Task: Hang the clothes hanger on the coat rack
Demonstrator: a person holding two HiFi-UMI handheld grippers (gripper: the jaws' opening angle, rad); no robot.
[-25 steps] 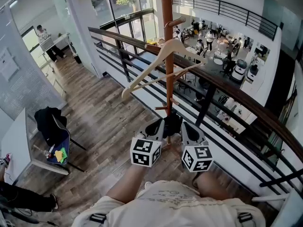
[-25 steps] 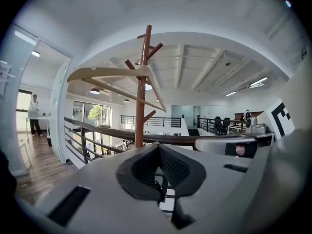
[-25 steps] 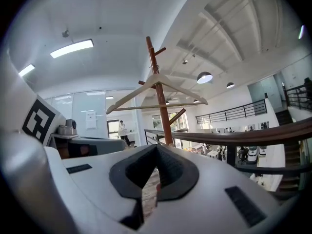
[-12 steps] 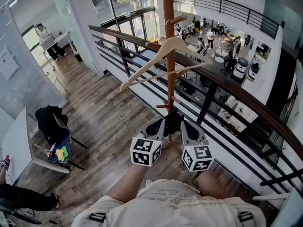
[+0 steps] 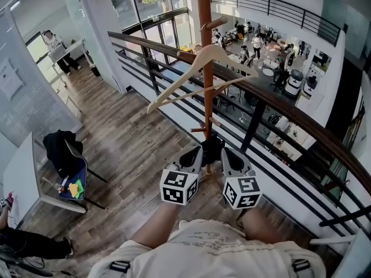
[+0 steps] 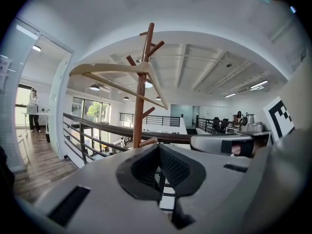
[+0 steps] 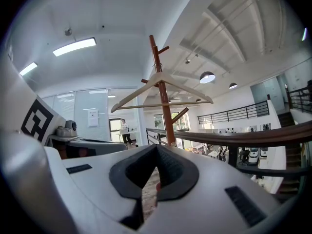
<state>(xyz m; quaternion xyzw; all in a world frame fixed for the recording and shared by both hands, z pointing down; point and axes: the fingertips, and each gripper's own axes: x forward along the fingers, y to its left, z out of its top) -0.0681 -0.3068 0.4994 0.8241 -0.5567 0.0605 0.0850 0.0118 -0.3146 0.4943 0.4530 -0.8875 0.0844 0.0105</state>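
A pale wooden clothes hanger (image 5: pixel 211 51) hangs from a peg of the brown wooden coat rack (image 5: pixel 204 16), which stands by the railing. Neither gripper touches the hanger. My left gripper (image 5: pixel 196 153) and right gripper (image 5: pixel 228 156) are side by side low in front of my chest, well below the hanger, both shut and empty. In the left gripper view the hanger (image 6: pixel 122 68) hangs high on the rack (image 6: pixel 141 106), beyond the shut left gripper (image 6: pixel 158 147). In the right gripper view the hanger (image 7: pixel 181 89) and rack (image 7: pixel 165 116) stand beyond the shut right gripper (image 7: pixel 157 150).
A dark railing with a wooden top rail (image 5: pixel 272 112) runs diagonally behind the rack, with a lower floor beyond it. A chair with a dark garment (image 5: pixel 64 155) and a white desk (image 5: pixel 23 178) stand at the left. A person (image 5: pixel 55 48) stands far off at the back left.
The hanger has swung slightly on its peg, its left end a little higher than before. Both grippers have stayed where they were, shut.
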